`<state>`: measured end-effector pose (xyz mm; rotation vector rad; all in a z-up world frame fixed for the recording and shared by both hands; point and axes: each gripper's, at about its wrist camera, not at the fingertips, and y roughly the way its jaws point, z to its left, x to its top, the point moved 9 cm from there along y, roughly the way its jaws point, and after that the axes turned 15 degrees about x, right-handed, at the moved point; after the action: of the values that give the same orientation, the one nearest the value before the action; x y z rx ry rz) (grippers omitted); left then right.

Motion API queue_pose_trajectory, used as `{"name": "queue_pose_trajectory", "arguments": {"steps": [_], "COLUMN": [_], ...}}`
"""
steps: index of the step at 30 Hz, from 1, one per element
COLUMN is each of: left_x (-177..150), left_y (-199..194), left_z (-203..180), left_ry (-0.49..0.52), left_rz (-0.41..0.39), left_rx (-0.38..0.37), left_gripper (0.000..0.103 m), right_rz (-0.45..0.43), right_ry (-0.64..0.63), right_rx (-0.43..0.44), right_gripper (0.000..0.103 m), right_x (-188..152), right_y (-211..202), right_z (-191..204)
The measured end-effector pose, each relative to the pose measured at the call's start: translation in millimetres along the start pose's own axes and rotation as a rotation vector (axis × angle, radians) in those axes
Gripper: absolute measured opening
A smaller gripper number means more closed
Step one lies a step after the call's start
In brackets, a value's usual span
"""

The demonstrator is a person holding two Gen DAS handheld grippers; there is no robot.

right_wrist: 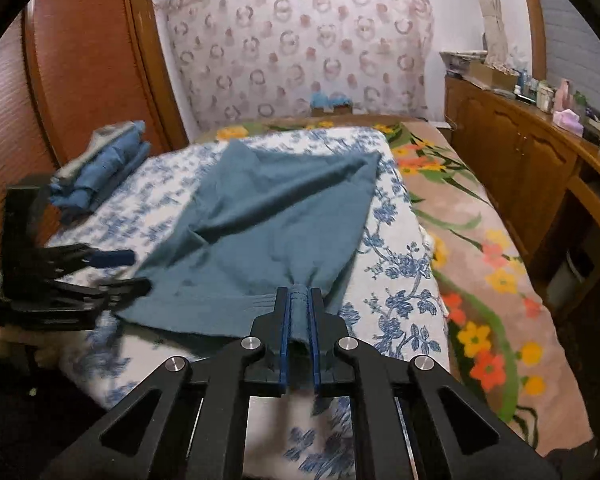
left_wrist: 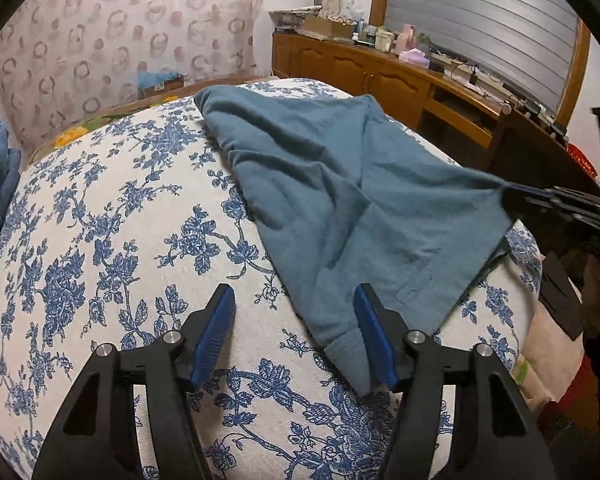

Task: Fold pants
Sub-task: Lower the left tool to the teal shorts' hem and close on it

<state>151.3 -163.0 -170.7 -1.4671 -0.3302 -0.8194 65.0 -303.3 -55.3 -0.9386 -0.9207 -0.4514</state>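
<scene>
A stack of folded denim [right_wrist: 100, 168] is parked at the far left of the bed, on the blue-floral cover [left_wrist: 100, 220]. The left gripper [left_wrist: 294, 300] is held wide, nothing gripped, with the near corner of the teal pants [left_wrist: 340, 200] lying just by its right-hand finger [left_wrist: 374, 332]. The pants are spread across the middle of the cover, creased and pulled up toward the right. Their waistband edge is pinched tight by the right gripper [right_wrist: 299, 300], jaws nearly closed on bunched fabric. Further right, a flowered blanket [right_wrist: 480, 260] and a cluttered wooden dresser [right_wrist: 520, 148] can be seen.
</scene>
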Motion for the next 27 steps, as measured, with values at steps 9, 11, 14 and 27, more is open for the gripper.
{"name": "queue_pose_trajectory", "arguments": {"steps": [9,11,14,27], "left_x": [-1,-1,0,-9], "left_y": [-5,-10,-19,-12], "left_z": [3,3,2,-13], "left_ry": [-0.003,-0.006,-0.013,0.015], "left_rz": [-0.017,-0.025,-0.042,-0.003], "left_rx": [0.006,-0.004,-0.025,-0.044], "left_gripper": [0.063,0.061,0.058,0.058], "right_rz": [0.026,0.022,0.036,0.056], "right_ry": [0.046,0.054,0.061,0.085], "right_rx": [-0.014,-0.005,-0.017,-0.017], "right_gripper": [0.024,0.028,0.03,0.038], "right_x": [-21,-21,-26,-30], "right_y": [4,5,9,22], "right_z": [-2,-2,-1,0]}}
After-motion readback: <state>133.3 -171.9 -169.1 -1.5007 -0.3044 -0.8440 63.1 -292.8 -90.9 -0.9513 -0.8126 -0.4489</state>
